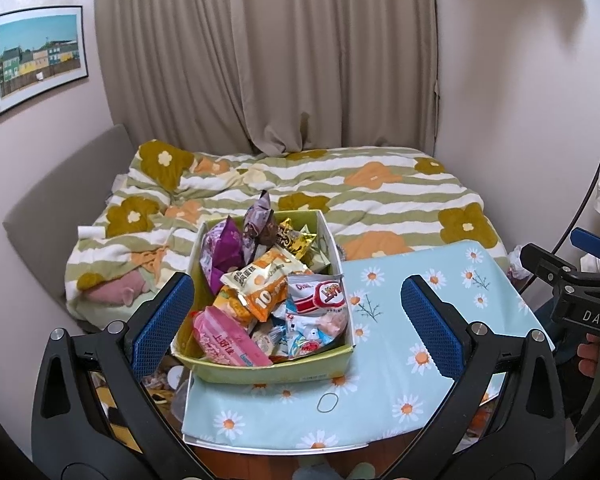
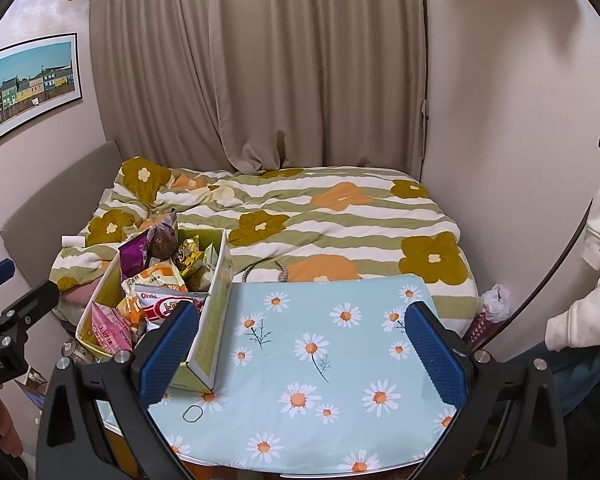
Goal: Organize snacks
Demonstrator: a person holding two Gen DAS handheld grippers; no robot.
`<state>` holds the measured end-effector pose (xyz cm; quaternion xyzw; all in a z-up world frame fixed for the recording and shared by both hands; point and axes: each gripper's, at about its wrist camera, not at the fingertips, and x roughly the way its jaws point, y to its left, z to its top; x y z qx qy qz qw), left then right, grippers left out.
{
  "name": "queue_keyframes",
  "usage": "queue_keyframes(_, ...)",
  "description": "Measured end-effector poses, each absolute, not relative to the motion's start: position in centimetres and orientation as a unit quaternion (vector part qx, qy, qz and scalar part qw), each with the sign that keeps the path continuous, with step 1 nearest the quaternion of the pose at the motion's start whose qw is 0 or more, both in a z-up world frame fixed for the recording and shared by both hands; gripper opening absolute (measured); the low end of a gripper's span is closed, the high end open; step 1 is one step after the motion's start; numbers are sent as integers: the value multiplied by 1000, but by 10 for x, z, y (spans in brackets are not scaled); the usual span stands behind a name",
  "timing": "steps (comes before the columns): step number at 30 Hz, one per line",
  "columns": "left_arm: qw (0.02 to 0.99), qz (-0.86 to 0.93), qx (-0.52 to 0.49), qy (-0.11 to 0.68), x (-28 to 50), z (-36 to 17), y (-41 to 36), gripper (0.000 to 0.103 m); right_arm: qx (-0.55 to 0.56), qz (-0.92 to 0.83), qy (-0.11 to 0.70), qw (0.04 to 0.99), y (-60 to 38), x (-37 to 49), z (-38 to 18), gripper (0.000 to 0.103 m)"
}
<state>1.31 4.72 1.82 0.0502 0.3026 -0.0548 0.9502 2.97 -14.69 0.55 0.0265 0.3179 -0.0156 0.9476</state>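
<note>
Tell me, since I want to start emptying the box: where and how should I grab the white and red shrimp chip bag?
Judging by its pose, take the white and red shrimp chip bag by its raised upper edge. It lies on top of the pile in the green box, against the right wall. Bring the open left hand-held gripper down from above, pinching the flat bag across its thin edge.

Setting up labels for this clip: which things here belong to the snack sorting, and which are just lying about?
Job: green box, snack packets heaped in it, daisy-print table, left tool and right tool, both open.

Lying about: floral duvet, curtains, framed picture, white garment.
</note>
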Motion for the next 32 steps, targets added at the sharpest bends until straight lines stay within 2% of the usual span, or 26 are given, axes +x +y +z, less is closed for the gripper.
queue_keyframes(32,959,-58,61,270,5,30,40,103,32,-18,309,950,-151,34,11,102)
